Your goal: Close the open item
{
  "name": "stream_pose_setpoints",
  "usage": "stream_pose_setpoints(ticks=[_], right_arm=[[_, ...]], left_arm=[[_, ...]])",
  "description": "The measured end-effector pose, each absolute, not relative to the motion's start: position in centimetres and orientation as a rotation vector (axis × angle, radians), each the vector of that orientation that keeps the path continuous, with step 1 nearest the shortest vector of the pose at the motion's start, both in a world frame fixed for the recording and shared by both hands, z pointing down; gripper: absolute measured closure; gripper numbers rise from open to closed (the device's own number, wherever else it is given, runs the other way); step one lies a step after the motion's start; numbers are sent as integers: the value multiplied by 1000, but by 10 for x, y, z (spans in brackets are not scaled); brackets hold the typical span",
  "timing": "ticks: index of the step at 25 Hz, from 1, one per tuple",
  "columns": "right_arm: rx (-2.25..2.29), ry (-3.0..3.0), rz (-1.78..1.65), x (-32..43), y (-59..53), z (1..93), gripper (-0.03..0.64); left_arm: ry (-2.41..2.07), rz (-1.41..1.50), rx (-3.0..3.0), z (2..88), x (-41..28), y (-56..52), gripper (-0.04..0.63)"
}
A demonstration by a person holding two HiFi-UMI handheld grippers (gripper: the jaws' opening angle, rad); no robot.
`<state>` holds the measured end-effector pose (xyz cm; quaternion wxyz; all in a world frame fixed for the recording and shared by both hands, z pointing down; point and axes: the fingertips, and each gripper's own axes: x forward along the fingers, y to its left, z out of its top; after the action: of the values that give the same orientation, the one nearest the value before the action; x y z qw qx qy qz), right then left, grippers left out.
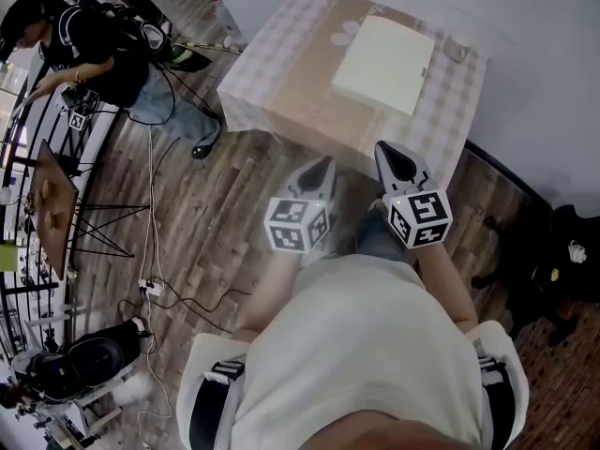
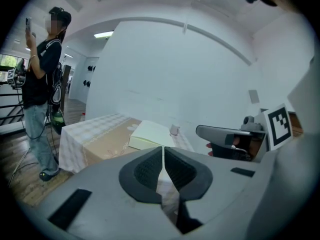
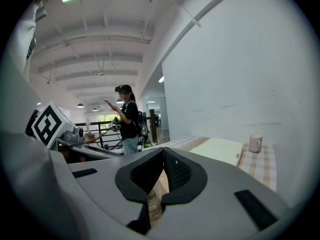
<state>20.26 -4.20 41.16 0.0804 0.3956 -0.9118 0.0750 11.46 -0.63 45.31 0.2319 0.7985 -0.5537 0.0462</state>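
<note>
Head camera: looks steeply down past my torso onto my left tool (image 1: 322,169), right tool (image 1: 394,156) and the counter (image 1: 281,73) ahead. Each tool camera sits just behind its own jaws, facing roughly level at that counter from well back. All three views share it; each tool view catches the other tool.

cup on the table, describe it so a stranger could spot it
Look at the table with the checked cloth by the white wall. A flat cream box lies on it; the white cup stands just right of the box, the only small upright thing there.
</note>
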Motion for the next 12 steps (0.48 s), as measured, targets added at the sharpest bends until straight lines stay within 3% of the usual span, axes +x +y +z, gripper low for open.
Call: stream_pose_setpoints(ticks=[12], right_arm=[[1161,-2760,181,184,27,396,617]], left_arm=[[-1559,112,2187,447,92,53,589]])
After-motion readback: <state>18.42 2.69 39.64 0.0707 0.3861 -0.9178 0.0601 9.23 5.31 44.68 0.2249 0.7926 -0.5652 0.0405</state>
